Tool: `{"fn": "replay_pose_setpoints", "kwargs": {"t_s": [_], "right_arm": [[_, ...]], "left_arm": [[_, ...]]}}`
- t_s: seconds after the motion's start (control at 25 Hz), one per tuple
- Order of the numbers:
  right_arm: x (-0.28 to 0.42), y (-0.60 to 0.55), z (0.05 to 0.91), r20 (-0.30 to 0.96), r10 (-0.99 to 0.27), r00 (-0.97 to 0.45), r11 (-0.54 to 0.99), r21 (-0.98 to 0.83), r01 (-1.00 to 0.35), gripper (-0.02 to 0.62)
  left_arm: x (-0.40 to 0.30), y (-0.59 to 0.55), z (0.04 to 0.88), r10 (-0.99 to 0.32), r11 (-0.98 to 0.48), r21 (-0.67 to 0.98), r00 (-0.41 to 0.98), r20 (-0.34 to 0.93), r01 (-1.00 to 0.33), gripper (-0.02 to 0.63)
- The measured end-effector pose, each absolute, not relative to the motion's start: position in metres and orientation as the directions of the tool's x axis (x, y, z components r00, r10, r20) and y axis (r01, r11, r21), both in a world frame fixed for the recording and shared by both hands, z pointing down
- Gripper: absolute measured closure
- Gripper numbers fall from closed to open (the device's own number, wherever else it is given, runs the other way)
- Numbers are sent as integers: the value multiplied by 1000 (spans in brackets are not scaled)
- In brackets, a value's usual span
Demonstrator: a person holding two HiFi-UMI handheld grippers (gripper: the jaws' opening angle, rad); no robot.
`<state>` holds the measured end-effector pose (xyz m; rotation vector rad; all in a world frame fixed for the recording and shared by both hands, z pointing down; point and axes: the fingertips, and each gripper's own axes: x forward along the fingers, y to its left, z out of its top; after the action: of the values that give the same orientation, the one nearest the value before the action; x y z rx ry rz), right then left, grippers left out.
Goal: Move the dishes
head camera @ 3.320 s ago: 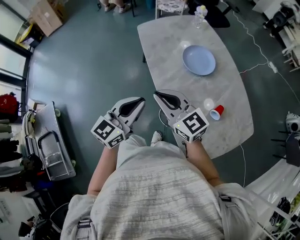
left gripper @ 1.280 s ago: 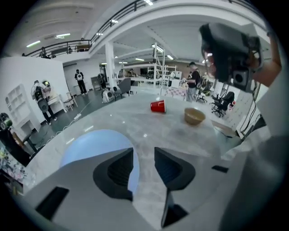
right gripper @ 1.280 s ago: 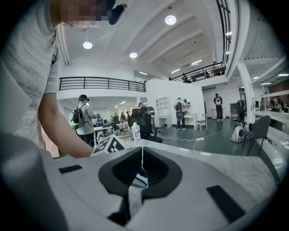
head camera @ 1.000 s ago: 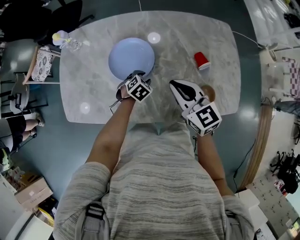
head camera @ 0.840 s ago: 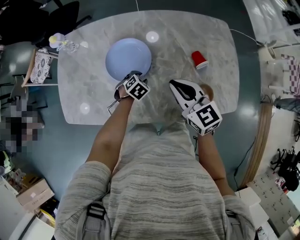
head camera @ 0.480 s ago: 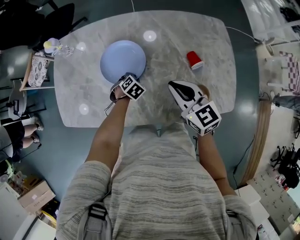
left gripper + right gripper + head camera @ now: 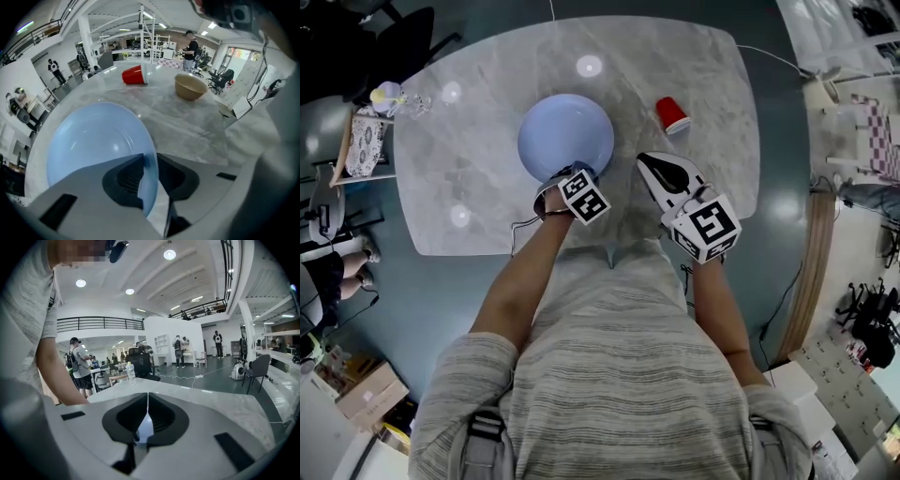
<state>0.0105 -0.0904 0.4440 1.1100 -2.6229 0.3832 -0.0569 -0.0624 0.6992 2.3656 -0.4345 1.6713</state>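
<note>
A pale blue plate (image 7: 565, 136) lies on the marble table (image 7: 703, 112) in front of me. My left gripper (image 7: 565, 175) points steeply down at the plate's near edge. Its jaws have just been closing and now pinch the rim of the plate (image 7: 93, 150), which shows on edge between the pads of the left gripper (image 7: 149, 171). My right gripper (image 7: 647, 161) hangs over the table to the plate's right, shut and empty. In the right gripper view, the right gripper (image 7: 147, 401) shows its jaws pressed together.
A red cup (image 7: 672, 114) lies on its side beyond the right gripper, and the red cup (image 7: 135, 75) appears with a tan bowl (image 7: 190, 86) in the left gripper view. A water bottle (image 7: 394, 97) stands at the table's far left corner. Chairs and people surround the table.
The left gripper and the blue plate have shifted right along the table, closer to the red cup and me. The right gripper has edged forward a little.
</note>
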Motion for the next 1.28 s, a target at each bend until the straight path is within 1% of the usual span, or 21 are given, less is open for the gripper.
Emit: {"fn": "replay_pose_setpoints", "kwargs": {"t_s": [0.16,0.44,0.56,0.64,0.76,0.96,1.12,1.28], "right_arm": [[24,-91,445,345,-671,-656,654,-141,-743,575],[39,-87,447,349,-672,-653,649,-147,-746,575],[43,-83,446,353,-671,-652,649,-145,-747,575],[47,-81,447,358,-674,-647,645,-144,-751,575],[53,-79,450,364,-678,-639,636,-145,-758,575],[61,-71,455,383,-679,-627,628,-141,-766,575],[70,-62,462,406,-681,-609,614,-135,-777,575],[79,-52,473,442,-681,-583,599,-121,-792,575]], "left_arm": [[-26,-34,698,-72,-954,33,336,939,-298,512],[2,-17,698,-12,-958,93,362,932,-270,506],[5,-11,697,22,-949,141,390,921,-281,483],[6,-9,694,25,-945,153,406,913,-287,441],[7,-13,684,11,-932,172,450,893,-319,431],[20,-28,649,-43,-891,234,587,809,-388,431],[32,-39,614,-85,-851,322,715,694,-414,433],[42,-49,583,-141,-833,370,804,578,-412,436]]}}
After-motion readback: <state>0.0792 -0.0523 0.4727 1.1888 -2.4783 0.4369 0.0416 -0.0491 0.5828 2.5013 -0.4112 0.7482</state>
